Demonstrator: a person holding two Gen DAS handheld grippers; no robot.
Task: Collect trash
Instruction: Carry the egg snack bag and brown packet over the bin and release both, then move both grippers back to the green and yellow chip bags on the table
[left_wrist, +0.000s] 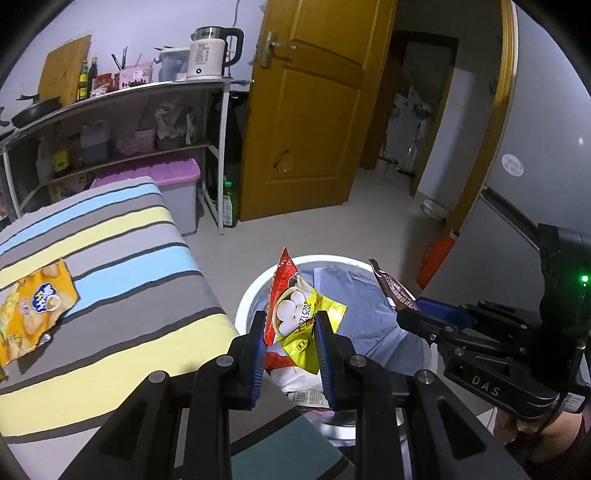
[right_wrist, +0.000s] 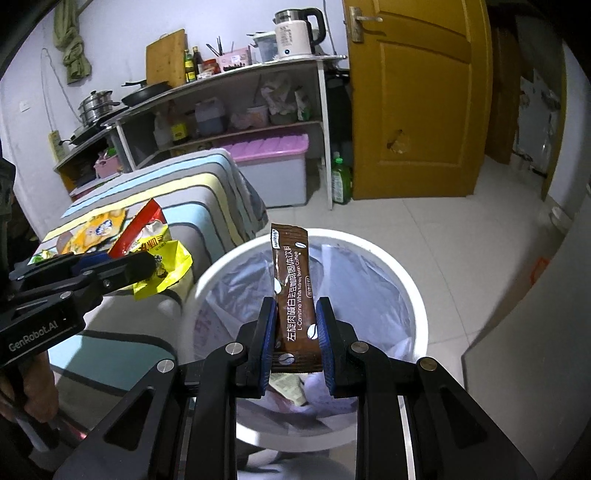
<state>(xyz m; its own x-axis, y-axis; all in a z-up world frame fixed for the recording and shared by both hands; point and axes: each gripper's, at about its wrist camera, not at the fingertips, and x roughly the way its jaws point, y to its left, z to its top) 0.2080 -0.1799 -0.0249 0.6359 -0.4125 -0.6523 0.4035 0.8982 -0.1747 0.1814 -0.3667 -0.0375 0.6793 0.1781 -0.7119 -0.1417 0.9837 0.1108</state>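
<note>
L fingers (left_wrist: 290, 347) clamp crumpled red/yellow snack wrapper (left_wrist: 303, 314), R fingers (right_wrist: 295, 332) clamp brown coffee sachet (right_wrist: 295, 291) w/ white print

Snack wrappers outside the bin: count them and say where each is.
3. A red-yellow wrapper in the left tongs; a brown coffee sachet in the right tongs above the bin; an orange packet on the striped bed. Others may be hidden.

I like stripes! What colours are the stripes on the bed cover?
The bed cover has grey, light blue and pale yellow stripes with thin dark lines. The left wrist view shows it best.
</note>
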